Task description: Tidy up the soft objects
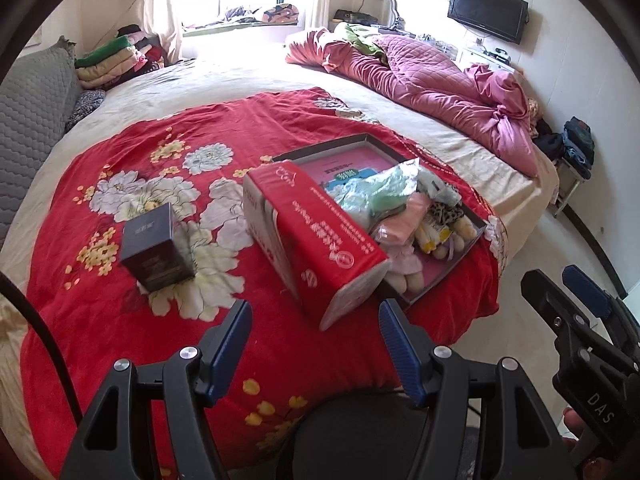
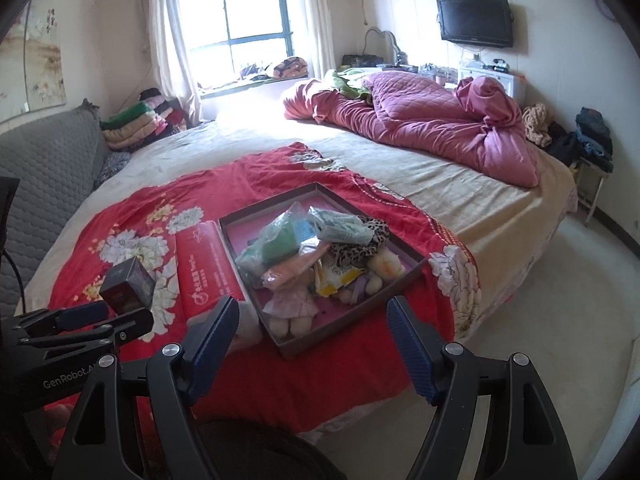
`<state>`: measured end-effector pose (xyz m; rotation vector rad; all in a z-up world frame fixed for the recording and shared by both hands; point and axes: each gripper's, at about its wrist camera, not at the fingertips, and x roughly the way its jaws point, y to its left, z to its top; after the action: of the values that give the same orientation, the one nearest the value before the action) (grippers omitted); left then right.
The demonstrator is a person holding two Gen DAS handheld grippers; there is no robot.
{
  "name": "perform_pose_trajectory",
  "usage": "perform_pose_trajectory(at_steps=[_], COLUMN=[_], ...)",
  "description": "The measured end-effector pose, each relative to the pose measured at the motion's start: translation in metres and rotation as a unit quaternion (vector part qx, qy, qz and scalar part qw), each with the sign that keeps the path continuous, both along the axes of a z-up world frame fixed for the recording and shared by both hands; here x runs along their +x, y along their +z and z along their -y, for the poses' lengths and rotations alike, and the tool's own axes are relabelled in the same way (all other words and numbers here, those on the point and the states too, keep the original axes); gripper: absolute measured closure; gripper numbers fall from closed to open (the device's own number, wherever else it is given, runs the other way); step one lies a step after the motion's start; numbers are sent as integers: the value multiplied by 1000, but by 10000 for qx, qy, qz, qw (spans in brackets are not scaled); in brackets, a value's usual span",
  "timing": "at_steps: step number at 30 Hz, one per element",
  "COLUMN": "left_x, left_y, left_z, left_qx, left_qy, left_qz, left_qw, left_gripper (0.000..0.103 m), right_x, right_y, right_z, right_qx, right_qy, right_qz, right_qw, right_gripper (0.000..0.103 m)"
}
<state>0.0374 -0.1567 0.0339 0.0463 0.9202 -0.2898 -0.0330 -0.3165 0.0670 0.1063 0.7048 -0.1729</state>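
Observation:
A shallow dark box [image 2: 352, 334] with a pink floor lies on the red flowered blanket [image 1: 224, 128] at the bed's near end. It holds several soft things: plastic-wrapped packets [image 2: 288, 236], a leopard-print cloth [image 2: 360, 248], a pink packet [image 1: 416, 216] and small plush dolls [image 2: 292, 312]. A red carton [image 1: 320, 236] lies along the box's left side. My left gripper [image 1: 316, 320] is open above the blanket, just short of the carton. My right gripper [image 2: 312, 320] is open before the box's near corner, with nothing between its fingers.
A small dark box [image 1: 154, 246] stands on the blanket left of the carton. A crumpled pink quilt [image 2: 432, 124] lies at the bed's far right. Folded clothes [image 2: 136, 120] are stacked by the grey headboard [image 2: 44, 160]. Pale floor [image 2: 560, 300] lies to the right.

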Motion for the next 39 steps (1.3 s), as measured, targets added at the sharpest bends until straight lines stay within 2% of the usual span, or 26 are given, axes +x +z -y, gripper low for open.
perform_pose_trajectory(at_steps=[19, 39], left_x=[-36, -41], left_y=[5, -4], left_z=[1, 3], left_qx=[178, 253], left_qy=[-40, -75], left_qz=[182, 65], left_qw=[9997, 9996], left_gripper=[38, 38], right_x=[-24, -24], right_y=[4, -10], right_z=[-15, -12], right_qx=[-197, -133], right_qy=[46, 28], right_qz=[-11, -281], right_qw=[9998, 9995], right_gripper=[25, 25])
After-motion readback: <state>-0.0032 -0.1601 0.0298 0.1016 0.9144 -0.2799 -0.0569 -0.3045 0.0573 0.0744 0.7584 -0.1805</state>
